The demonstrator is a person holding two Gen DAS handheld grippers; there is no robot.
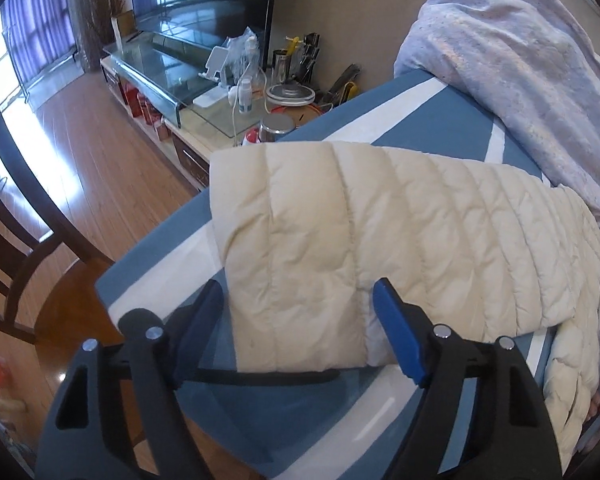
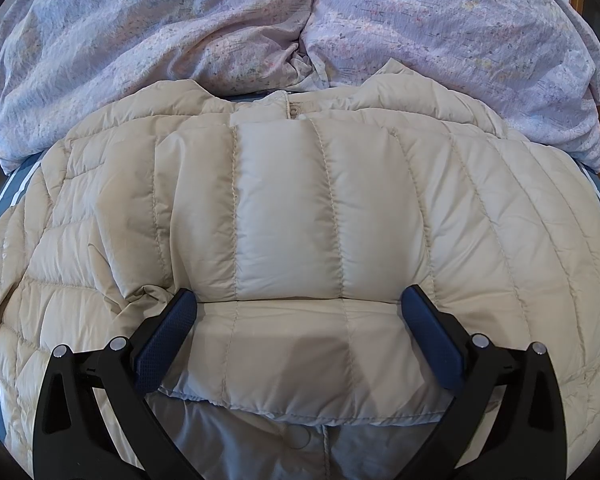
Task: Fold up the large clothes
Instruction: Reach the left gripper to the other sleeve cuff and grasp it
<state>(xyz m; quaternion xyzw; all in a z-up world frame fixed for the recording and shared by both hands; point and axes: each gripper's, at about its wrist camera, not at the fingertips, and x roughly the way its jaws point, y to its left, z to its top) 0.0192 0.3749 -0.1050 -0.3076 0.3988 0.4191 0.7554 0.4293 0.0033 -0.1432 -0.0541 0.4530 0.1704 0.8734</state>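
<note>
A cream quilted down jacket lies spread on a bed with a blue, white-striped sheet. In the left wrist view a narrow folded end of the jacket reaches toward me, and my left gripper straddles that end. Its blue fingers stand on either side of the fabric without visibly squeezing it. In the right wrist view the jacket fills the frame, collar at the far side. My right gripper is wide open over a folded-over panel, one finger at each side of it.
A bunched lilac floral duvet lies beyond the jacket, against its collar. Left of the bed are a low TV cabinet with a glass shelf and several bottles and jars, a dark wooden chair and wood flooring.
</note>
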